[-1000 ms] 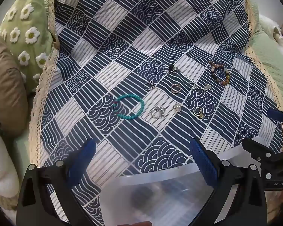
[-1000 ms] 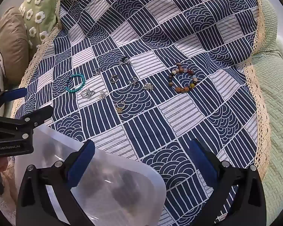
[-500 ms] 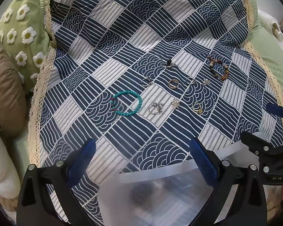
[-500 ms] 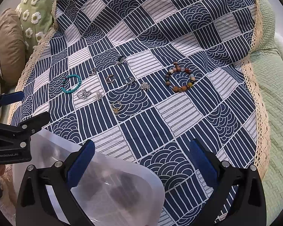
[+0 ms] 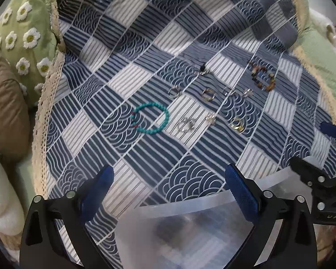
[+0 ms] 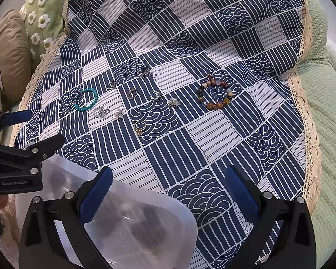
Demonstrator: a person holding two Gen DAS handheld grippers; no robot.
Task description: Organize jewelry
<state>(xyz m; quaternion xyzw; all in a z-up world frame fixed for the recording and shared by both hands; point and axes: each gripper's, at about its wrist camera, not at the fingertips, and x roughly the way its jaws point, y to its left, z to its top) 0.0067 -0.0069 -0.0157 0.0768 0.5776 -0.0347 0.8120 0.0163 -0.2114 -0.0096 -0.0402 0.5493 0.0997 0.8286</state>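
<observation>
Even daylight; left view motion-blurred; fisheye edges.

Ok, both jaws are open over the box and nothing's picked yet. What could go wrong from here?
1. The rings lie close together: the silver ring sits right beside the turquoise bracelet, so a grab may snag both.
2. The patterned cloth is soft and rumpled; closing low on the gold ring may pinch fabric and drag the neighbouring pieces.
3. The translucent box sits at the cloth's near edge, under both grippers, so an arm could knock it.
</observation>
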